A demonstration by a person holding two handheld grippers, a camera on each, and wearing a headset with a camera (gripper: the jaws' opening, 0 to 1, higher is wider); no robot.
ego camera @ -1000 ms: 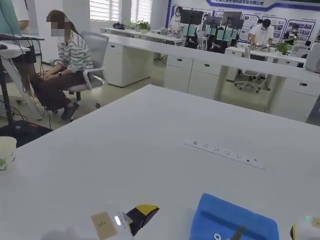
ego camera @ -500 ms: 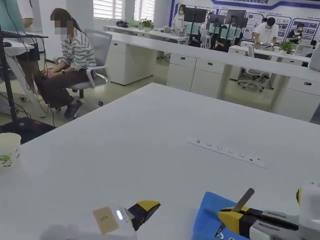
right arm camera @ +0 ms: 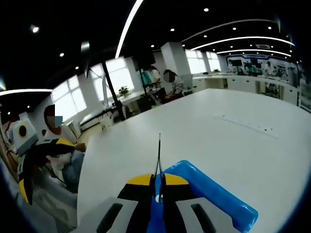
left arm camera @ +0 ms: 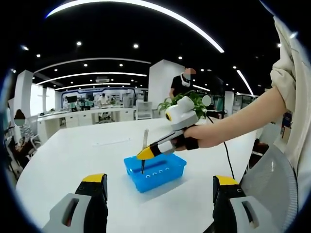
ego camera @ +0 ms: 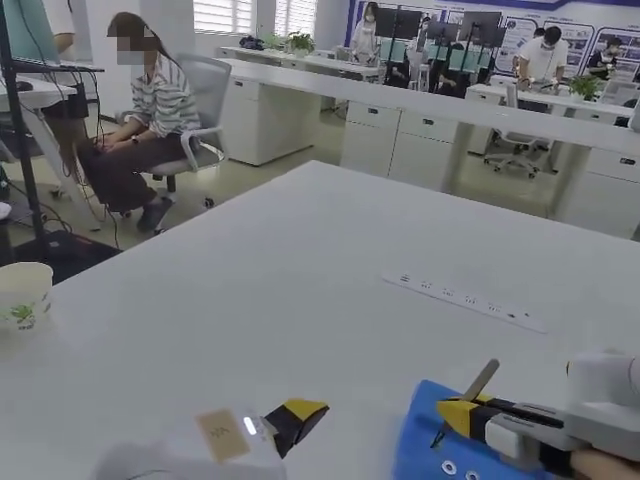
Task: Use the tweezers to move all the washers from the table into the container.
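**Right gripper** (right arm camera: 158,182): mine, jaws pinched narrow on the slim metal tweezers (right arm camera: 159,150), which stand out forward between the yellow tips.

**Left gripper** (left arm camera: 159,187): mine, jaws spread wide and holding nothing, parked low over the white table (ego camera: 300,280) beside the work.

**Shallow blue plastic container** (left arm camera: 158,170): on the table, near the front edge. In the left gripper view the tweezers' points dip inside it, close to its left end.

**Small round metal washers** (left arm camera: 156,173): a short row lies on the container's floor, and two also show in the head view. I cannot tell whether the tweezers' points are carrying one; it is too small to see.

**Step in hand**: by my judgement, the drop-off, with the points placed over the container's floor.

**Next move**:
- Ease the pinch just enough for the tweezers to spring apart, without losing them from my jaws.
- Lift them straight up, clear of the wall.
- Look for any washer left on the table.
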